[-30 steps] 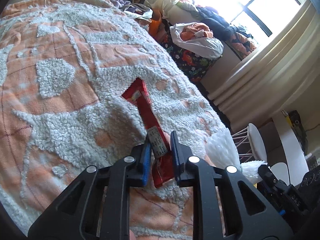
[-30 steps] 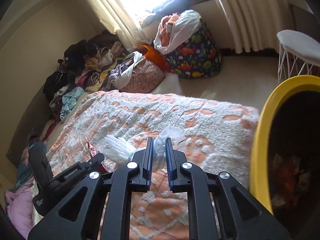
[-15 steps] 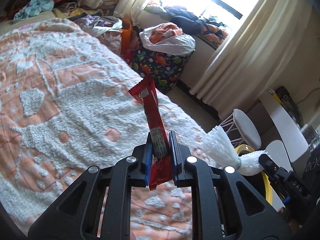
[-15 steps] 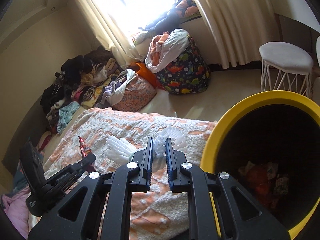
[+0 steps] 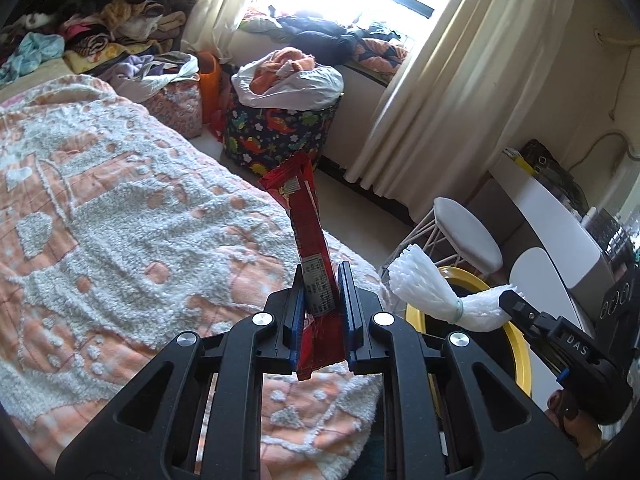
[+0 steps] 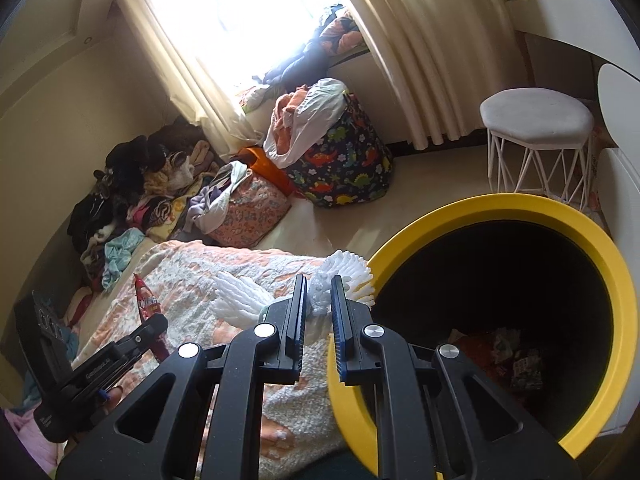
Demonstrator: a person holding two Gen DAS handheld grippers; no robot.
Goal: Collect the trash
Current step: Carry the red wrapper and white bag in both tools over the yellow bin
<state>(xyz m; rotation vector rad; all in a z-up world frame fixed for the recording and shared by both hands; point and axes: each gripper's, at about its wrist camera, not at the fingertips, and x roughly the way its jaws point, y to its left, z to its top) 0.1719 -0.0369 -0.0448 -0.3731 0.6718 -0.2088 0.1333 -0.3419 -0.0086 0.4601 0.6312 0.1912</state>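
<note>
My left gripper [image 5: 320,288] is shut on a long red snack wrapper [image 5: 306,220] and holds it upright above the bed's corner. The wrapper also shows in the right wrist view [image 6: 146,300]. My right gripper [image 6: 318,292] is shut on a white foam fruit net [image 6: 240,300] tied in the middle, held at the rim of a yellow trash bin [image 6: 432,216]. In the left wrist view the net [image 5: 420,288] hangs over the bin's yellow rim [image 5: 520,356]. Crumpled trash lies at the bin's dark bottom.
An orange and white fluffy blanket [image 5: 120,220] covers the bed. A dinosaur-print laundry basket [image 6: 344,168] and a white wire stool [image 6: 536,120] stand on the floor by the curtains. Piles of clothes [image 6: 152,184] lie along the wall.
My left gripper lifted the red wrapper off the blanket and swung it right toward the bin. My right gripper carried the foam net from over the bed to the bin's rim.
</note>
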